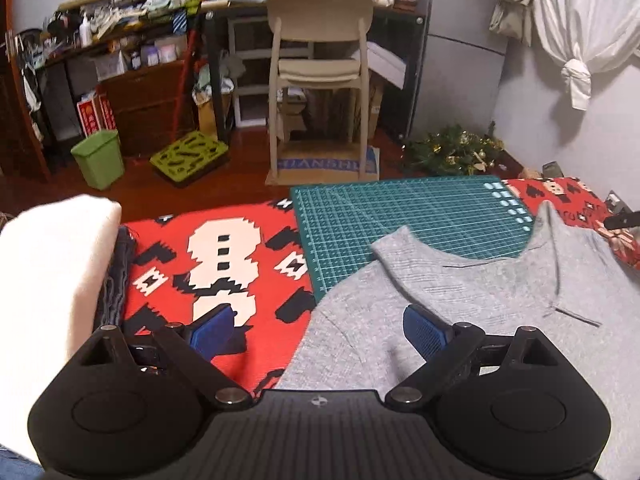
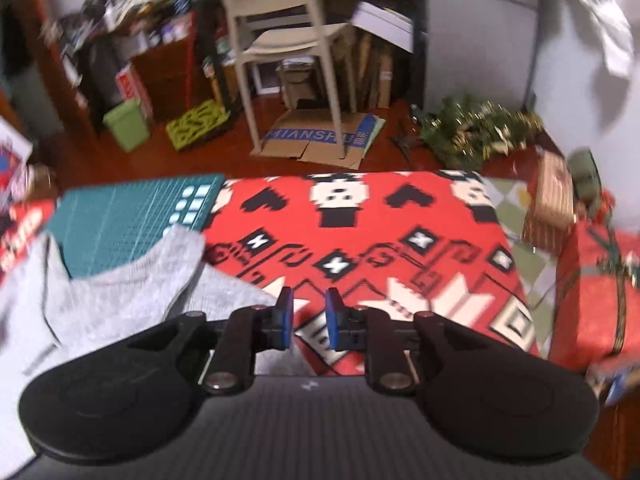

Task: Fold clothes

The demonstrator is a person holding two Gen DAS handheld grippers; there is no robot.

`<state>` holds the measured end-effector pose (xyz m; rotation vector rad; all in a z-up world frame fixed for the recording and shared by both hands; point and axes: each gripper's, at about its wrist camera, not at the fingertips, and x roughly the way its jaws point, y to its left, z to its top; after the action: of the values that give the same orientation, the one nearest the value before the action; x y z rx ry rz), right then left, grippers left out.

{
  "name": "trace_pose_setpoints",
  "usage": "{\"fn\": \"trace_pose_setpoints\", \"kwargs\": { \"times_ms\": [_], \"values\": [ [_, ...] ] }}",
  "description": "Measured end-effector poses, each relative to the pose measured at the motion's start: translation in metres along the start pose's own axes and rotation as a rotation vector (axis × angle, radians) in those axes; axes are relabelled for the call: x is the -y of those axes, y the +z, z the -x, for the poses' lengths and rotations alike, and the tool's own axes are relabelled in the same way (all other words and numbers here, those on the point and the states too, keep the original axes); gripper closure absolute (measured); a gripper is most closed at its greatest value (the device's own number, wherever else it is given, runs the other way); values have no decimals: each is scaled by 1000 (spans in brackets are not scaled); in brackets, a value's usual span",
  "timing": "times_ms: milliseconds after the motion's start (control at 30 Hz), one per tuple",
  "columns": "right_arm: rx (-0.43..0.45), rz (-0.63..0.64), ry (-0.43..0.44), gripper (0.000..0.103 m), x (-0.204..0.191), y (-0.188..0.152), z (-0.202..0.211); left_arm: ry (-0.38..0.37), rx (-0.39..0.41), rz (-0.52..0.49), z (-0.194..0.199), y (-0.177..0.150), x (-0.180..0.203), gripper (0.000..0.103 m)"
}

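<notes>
A grey knit garment (image 1: 480,312) lies spread flat, its neckline facing away, partly on a green cutting mat (image 1: 400,216) and partly on a red patterned cloth (image 1: 224,264). My left gripper (image 1: 318,328) hovers open and wide over the garment's left edge; one blue pad is above the red cloth, the other above the grey fabric. In the blurred right wrist view the same garment (image 2: 120,292) lies at the left. My right gripper (image 2: 309,320) hangs over the garment's right edge and the red cloth (image 2: 400,240), its pads a narrow gap apart with nothing between them.
A folded white cloth (image 1: 52,272) rests on dark fabric (image 1: 118,280) at the table's left. Red wrapped boxes (image 2: 592,292) stand at the right edge. Beyond the table are a beige chair (image 1: 320,68), a green bin (image 1: 98,158), a tinsel wreath (image 1: 452,152) and cluttered shelves.
</notes>
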<state>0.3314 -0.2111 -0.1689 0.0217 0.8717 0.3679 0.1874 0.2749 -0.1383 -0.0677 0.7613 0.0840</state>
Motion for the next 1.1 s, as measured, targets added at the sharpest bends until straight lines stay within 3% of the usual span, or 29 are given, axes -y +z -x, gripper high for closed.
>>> {"fn": "trace_pose_setpoints", "kwargs": {
  "times_ms": [100,167,300,467,600,700,800,1000,1100],
  "values": [
    [-10,-3,-7,87,5,-9,19,-31,7,3,12,-3,5,11],
    [-21,8,-9,93,4,-17,33,-55,8,7,21,-6,11,11],
    [-48,18,7,93,-1,-50,68,-98,-2,11,40,-21,27,11],
    [-48,-44,-69,93,13,-97,103,-111,-29,-14,57,-49,47,11],
    [-21,-115,-70,92,21,-122,123,-137,-57,27,66,-67,53,11],
    [4,-218,-72,89,30,-134,133,-141,-57,36,74,-75,58,11],
    [21,-327,-38,79,41,-145,134,-146,-55,47,80,-79,60,11],
    [26,-328,-37,77,38,-157,130,-154,-51,68,93,-85,66,11],
    [23,-376,16,76,38,-171,138,-164,-55,80,97,-88,66,11]
  ]
}}
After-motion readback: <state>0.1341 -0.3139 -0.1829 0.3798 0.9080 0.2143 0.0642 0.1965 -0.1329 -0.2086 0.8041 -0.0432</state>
